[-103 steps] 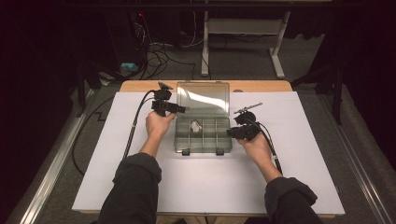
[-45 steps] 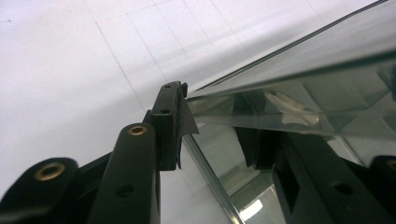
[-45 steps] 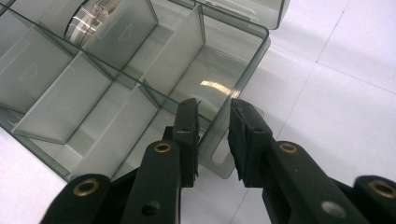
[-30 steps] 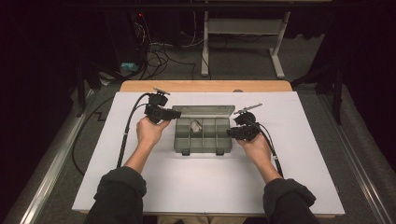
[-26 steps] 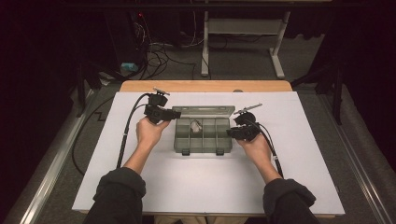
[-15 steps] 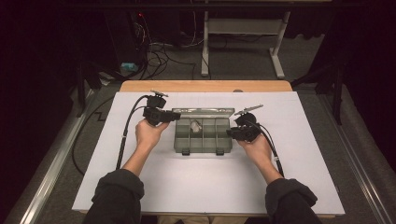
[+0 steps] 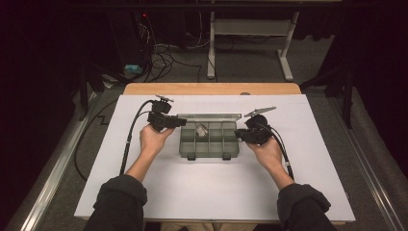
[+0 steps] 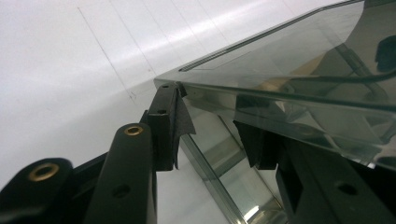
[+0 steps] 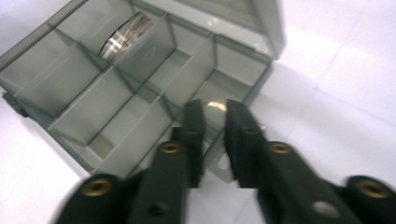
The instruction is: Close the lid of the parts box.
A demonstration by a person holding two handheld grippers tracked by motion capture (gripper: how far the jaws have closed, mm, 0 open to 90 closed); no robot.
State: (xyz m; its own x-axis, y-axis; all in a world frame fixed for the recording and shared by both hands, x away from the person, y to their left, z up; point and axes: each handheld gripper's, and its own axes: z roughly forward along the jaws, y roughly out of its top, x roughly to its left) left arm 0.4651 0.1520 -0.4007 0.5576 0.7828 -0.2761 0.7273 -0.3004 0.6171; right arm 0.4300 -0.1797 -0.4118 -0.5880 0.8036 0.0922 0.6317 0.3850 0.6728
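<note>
Your left claw [image 7: 180, 122] straddles the box [image 7: 210, 143] lid's corner unclamped, jaws just widening; your right claw [image 9: 215, 116] pinches its wall, on the white bench [image 7: 202, 192], dark room beyond.

Organizer lid [image 7: 209, 116] lowered nearly shut; right tool [image 9: 215, 116] closing on box wall [image 9: 219, 154].

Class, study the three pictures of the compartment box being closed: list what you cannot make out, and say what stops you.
- Compartment box, high view: the pale item inside is too small to identify.
- Left gripper, left gripper view: the smoky lid veils one jaw, so the grip is unclear.
- Right gripper, right gripper view: motion blur hides whether the jaws pinch the box wall.
</note>
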